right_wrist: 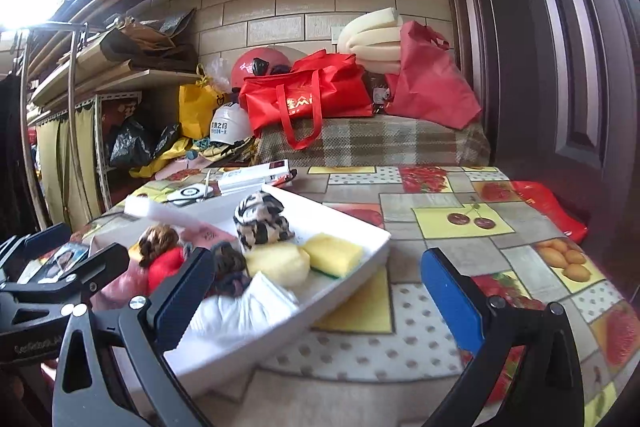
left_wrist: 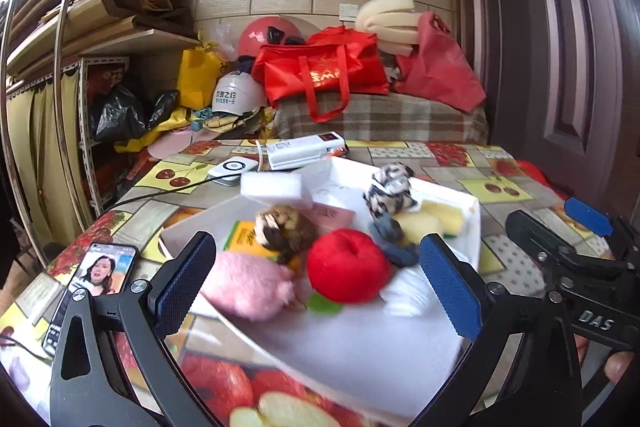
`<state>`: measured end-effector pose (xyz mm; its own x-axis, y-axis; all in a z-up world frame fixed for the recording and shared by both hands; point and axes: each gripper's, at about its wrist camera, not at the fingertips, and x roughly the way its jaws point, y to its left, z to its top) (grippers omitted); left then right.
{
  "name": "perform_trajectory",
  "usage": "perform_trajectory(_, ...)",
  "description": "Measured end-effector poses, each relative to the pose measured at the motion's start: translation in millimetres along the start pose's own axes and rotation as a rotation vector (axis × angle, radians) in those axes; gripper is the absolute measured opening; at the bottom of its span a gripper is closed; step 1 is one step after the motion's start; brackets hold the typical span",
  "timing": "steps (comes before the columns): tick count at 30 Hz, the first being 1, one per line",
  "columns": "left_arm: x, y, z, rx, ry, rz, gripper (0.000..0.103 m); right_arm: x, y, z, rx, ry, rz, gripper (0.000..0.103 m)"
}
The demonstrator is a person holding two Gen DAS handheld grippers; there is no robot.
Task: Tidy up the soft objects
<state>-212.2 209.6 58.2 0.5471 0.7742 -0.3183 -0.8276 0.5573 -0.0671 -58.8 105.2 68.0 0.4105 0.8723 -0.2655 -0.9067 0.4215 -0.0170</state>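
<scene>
A white tray on the table holds soft things: a pink plush, a red plush apple, a brown scrunchie, a black-and-white cloth, yellow sponges, a white sponge block and white cloth. My left gripper is open and empty, its jaws either side of the pink plush and the apple. My right gripper is open and empty at the tray's near right corner. It shows at the right of the left wrist view.
A phone with its screen lit lies left of the tray. A power bank and a white round device with a cable lie behind the tray. Red bags and helmets sit beyond the table. A dark door stands to the right.
</scene>
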Motion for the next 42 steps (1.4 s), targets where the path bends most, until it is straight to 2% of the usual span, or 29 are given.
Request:
perform_trajectory(8, -31.5, -16.6, -10.9, 0.03, 0.0, -0.055, 0.103, -49.2, -25.0, -13.2, 0.056, 0.009, 0.005, 0.103)
perform_trajectory(10, -38.1, -20.2, -13.0, 0.035, 0.003, -0.069, 0.103, -63.8, -33.6, -14.4, 0.087, -0.013, 0.0, 0.103)
perform_trajectory(14, -45.3, -28.5, -17.3, 0.049, 0.044, -0.089, 0.103, -99.3, -46.8, -14.1, 0.128, -0.13, -0.057, 0.103)
perform_trajectory(17, -47.7, -36.7, -19.8, 0.069, 0.075, -0.059, 0.103, -120.6, -48.8, -14.0, 0.116, -0.185, -0.116, 0.103)
perform_trajectory(20, -49.8, -39.8, -23.0, 0.074, 0.09, -0.056, 0.103, -125.3, -44.9, -17.3, 0.093, -0.165, -0.171, 0.103)
perform_trajectory(23, -51.3, -39.7, -24.9, 0.071, 0.107, -0.046, 0.103, -125.8, -45.2, -21.4, 0.079, -0.129, -0.19, 0.103)
perform_trajectory(25, -54.6, -40.5, -26.6, 0.068, 0.112, -0.039, 0.103, -135.0, -47.9, -23.1, 0.085, -0.16, -0.195, 0.103)
perform_trajectory(29, -65.8, -42.8, -27.8, 0.07, 0.096, -0.023, 0.103, -148.8, -50.3, -24.6, 0.095, -0.215, -0.198, 0.103)
perform_trajectory(32, -76.8, -44.7, -27.8, 0.075, 0.06, -0.022, 0.103, -145.9, -54.4, -27.8, 0.105, -0.182, -0.213, 0.103)
perform_trajectory(35, -87.2, -48.8, -27.0, 0.093, 0.015, 0.046, 0.103, -151.2, -58.9, -29.8, 0.131, -0.194, -0.22, 0.103)
perform_trajectory(38, -88.3, -49.7, -28.1, 0.081, 0.038, 0.14, 0.103, -158.7, -58.3, -30.6, 0.116, -0.224, -0.219, 0.103)
perform_trajectory(42, -84.5, -46.2, -30.1, 0.058, 0.082, 0.136, 0.103, -158.5, -56.8, -32.6, 0.086, -0.197, -0.229, 0.103)
